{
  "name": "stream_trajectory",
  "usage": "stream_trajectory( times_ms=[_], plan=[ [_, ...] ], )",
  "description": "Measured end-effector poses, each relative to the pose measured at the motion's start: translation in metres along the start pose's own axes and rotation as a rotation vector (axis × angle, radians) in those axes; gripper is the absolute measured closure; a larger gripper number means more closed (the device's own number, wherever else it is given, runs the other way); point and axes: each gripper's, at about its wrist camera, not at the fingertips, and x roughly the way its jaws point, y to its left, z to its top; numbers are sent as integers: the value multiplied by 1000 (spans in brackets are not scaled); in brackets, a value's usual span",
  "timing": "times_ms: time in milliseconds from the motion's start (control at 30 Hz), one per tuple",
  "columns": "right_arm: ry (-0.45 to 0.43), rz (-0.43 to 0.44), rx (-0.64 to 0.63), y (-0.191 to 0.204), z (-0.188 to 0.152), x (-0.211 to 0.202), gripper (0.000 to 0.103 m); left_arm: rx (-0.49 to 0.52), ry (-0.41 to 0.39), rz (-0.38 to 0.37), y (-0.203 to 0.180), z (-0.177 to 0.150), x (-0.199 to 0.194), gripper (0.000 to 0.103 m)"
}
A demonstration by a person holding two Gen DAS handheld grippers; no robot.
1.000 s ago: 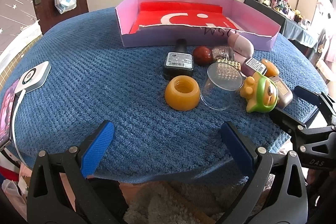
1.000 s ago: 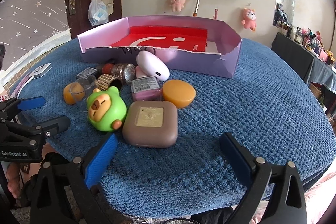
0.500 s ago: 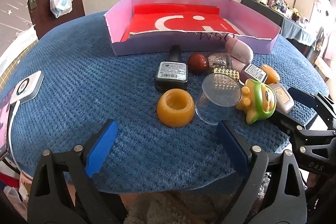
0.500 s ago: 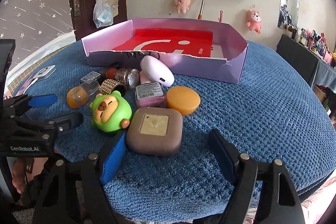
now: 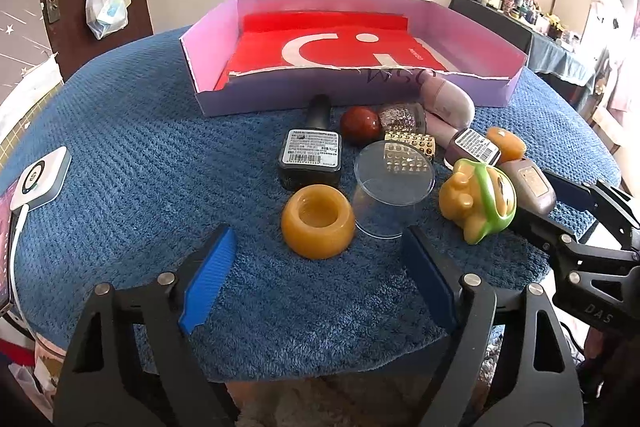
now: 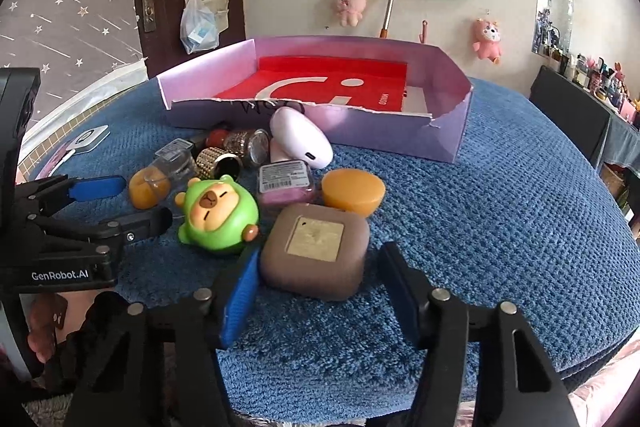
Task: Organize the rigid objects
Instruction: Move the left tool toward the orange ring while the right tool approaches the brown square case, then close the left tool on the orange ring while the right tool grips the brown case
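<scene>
Blue-padded right claw [image 6: 316, 283] is closing around the brown case [image 6: 316, 251]; left claw [image 5: 316, 279] closing, empty.

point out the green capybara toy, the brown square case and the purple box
green capybara toy [image 6: 218, 217]: right wrist view, on its green body.
brown square case [image 6: 316, 251]: right wrist view, on its top face.
purple box [image 5: 280, 95]: left wrist view, on its near wall.

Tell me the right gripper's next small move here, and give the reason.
Probably ease the right gripper a little further forward so both pads flank the brown square case, and let the closing jaws meet its sides. The case lies nearest, its front edge between the fingers, but no pad presses on it yet. The purple box behind the pile holds none of the objects so far.
</scene>
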Motion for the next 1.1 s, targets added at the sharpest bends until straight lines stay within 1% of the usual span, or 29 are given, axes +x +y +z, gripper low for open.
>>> stream_trajectory(
  times_ms=[33,100,167,200,267,333,367,400,433,467,567,733,867,1100],
  plan=[
    [-2,-2,3,-1,-1,-1,42,0,-1,0,0,0,0,22],
    [-2,-4,12,-1,0,1,42,-1,-4,-1,0,1,0,28],
    [-5,-9,11,1,2,3,42,-4,-6,-2,-1,3,1,30],
    [-6,-14,9,2,4,4,43,-3,-7,-5,-2,4,2,32],
    [-9,-15,12,2,6,7,43,-2,-9,-4,-3,6,4,33],
    [-11,-23,9,3,7,9,46,6,-15,2,-5,7,5,39],
    [-12,-21,9,3,6,9,46,10,-16,-1,-6,7,4,47],
    [-13,-17,10,2,6,8,46,12,-20,5,-7,7,4,57],
    [-12,-13,12,1,6,7,47,12,-22,7,-6,8,3,63],
    [-11,-8,16,0,5,6,47,6,-22,2,-5,8,3,67],
    [-15,3,27,-3,5,3,47,-22,-15,-26,2,9,2,67],
    [-40,21,39,-7,9,-7,47,-20,-18,-14,5,7,-2,67],
    [-59,44,39,-5,16,-12,47,-25,-40,-17,8,9,-9,67],
    [-94,82,17,3,32,-16,47,-18,-100,-13,11,23,-22,67]
  ],
)
